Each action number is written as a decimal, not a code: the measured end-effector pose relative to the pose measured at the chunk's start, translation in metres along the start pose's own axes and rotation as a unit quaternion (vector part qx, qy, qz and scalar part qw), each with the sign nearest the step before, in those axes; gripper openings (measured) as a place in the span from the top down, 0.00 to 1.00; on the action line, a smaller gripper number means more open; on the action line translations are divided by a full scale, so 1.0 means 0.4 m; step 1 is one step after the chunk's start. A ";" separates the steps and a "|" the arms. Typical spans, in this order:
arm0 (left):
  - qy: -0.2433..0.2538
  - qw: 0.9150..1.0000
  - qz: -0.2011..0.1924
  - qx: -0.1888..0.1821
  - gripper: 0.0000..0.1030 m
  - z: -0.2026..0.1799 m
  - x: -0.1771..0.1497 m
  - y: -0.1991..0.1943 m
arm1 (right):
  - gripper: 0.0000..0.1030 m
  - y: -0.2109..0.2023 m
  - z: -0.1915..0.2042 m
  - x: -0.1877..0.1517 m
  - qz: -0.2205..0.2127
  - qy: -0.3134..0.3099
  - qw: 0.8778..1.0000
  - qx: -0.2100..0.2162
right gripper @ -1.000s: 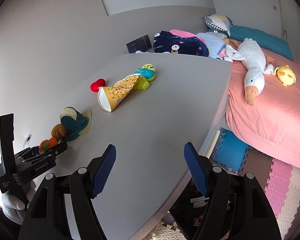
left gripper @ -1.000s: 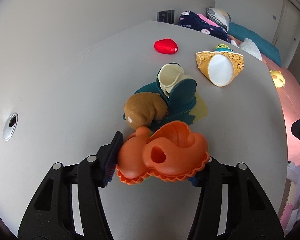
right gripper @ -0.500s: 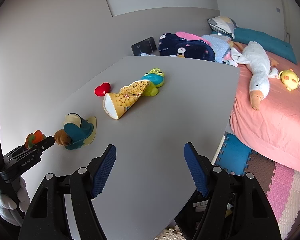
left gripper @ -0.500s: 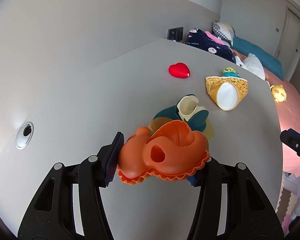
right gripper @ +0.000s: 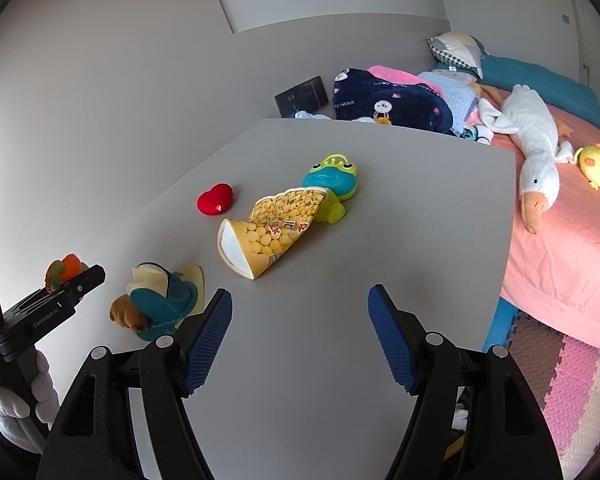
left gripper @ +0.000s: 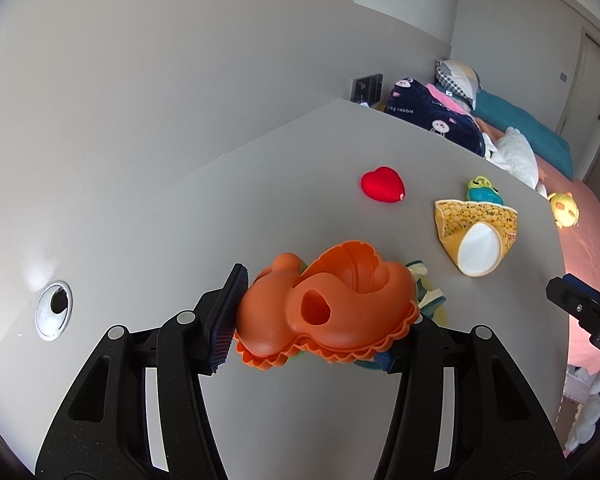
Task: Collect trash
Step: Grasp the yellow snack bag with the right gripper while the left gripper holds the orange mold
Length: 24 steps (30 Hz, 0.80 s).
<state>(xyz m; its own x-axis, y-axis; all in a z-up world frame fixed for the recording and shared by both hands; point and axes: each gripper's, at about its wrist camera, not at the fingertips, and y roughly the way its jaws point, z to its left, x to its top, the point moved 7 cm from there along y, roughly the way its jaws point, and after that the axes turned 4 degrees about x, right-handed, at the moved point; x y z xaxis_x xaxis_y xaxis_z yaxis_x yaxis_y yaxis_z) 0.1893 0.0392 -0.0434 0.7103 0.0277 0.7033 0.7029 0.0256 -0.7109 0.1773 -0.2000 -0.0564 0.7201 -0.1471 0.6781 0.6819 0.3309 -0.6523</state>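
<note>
Since a second ago your left tool (left gripper: 312,320) has lifted the orange scalloped plastic toy (left gripper: 328,304) up off the grey desk (left gripper: 260,184), and the brown plush bear in its teal wrap (right gripper: 152,304), which showed plainly beyond the toy, is now almost hidden behind it. That tool is clamped on the toy from both sides, the toy clear of the desk at about 6 o'clock from the red heart-shaped toy (left gripper: 382,184). Your right tool (right gripper: 300,340) stands wide with nothing between its blue pads, hovering over bare desk at 5 o'clock from the yellow corn-printed paper cone (right gripper: 268,232). To carry this well, keep the squeeze steady, since the toy's curved shell looks likely to slip or twist, and hold it level until it is over wherever the trash goes; no bin shows clearly in either view. Counting what remains on the desk: one red heart, one paper cone, one green and blue plastic frog toy (right gripper: 332,180) touching the cone's narrow end, and one bear bundle, four in all, plus the one you hold.
</note>
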 end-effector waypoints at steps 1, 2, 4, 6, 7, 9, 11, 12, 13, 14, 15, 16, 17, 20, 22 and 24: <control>0.000 1.000 -0.001 0.000 0.48 0.000 0.007 0.005 | 0.31 0.008 0.001 0.005 0.000 0.004 1.000 0.003; 0.001 1.000 -0.002 0.000 0.48 0.000 0.013 0.008 | 0.31 0.016 0.003 0.011 0.001 0.008 1.000 0.008; 0.002 1.000 -0.003 -0.001 0.48 -0.003 0.025 0.015 | 0.31 0.032 0.008 0.019 0.004 0.015 1.000 0.019; 0.004 1.000 -0.004 -0.002 0.48 -0.004 0.033 0.023 | 0.31 0.052 0.012 0.025 0.008 0.023 0.999 0.028; 0.005 1.000 -0.004 -0.003 0.48 -0.003 0.035 0.026 | 0.31 0.062 0.014 0.028 0.010 0.026 0.999 0.034; 0.006 1.000 -0.002 -0.002 0.48 0.001 0.035 0.031 | 0.28 0.084 0.018 0.033 0.014 0.038 0.998 0.044; 0.004 1.000 0.002 -0.001 0.48 0.008 0.033 0.037 | 0.27 0.104 0.015 0.040 0.015 0.055 0.997 0.054; 0.001 1.000 0.005 -0.002 0.48 0.012 0.032 0.042 | 0.26 0.115 0.012 0.043 0.017 0.066 0.996 0.061; -0.002 1.000 0.008 -0.002 0.48 0.017 0.031 0.045 | 0.25 0.127 0.009 0.046 0.020 0.076 0.995 0.066; -0.004 1.000 0.009 -0.001 0.48 0.021 0.031 0.047 | 0.24 0.137 0.007 0.048 0.023 0.085 0.994 0.071; -0.005 1.000 0.009 0.000 0.48 0.025 0.031 0.049 | 0.24 0.147 0.005 0.050 0.025 0.093 0.992 0.077; -0.005 1.000 0.009 0.001 0.48 0.028 0.031 0.049 | 0.24 0.156 0.005 0.053 0.026 0.099 0.991 0.083; -0.006 1.000 0.010 0.001 0.48 0.030 0.031 0.051 | 0.23 0.165 0.006 0.055 0.027 0.103 0.990 0.087; -0.007 1.000 0.012 0.003 0.48 0.033 0.030 0.056 | 0.20 0.187 0.009 0.063 0.027 0.109 0.990 0.088; -0.007 1.000 0.015 0.003 0.48 0.035 0.025 0.061 | 0.20 0.198 0.017 0.069 0.025 0.103 0.991 0.087; -0.006 1.000 0.018 0.004 0.48 0.034 0.023 0.068 | 0.20 0.209 0.027 0.075 0.025 0.094 0.992 0.083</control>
<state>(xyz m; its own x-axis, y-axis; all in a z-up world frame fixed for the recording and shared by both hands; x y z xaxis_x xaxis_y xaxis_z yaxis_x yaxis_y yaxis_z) 0.2142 0.0537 -0.0562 0.7348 0.0402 0.6771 0.6763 0.0316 -0.7359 0.2547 -0.1668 -0.0871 0.7744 -0.2922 0.5612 0.6253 0.4894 -0.6079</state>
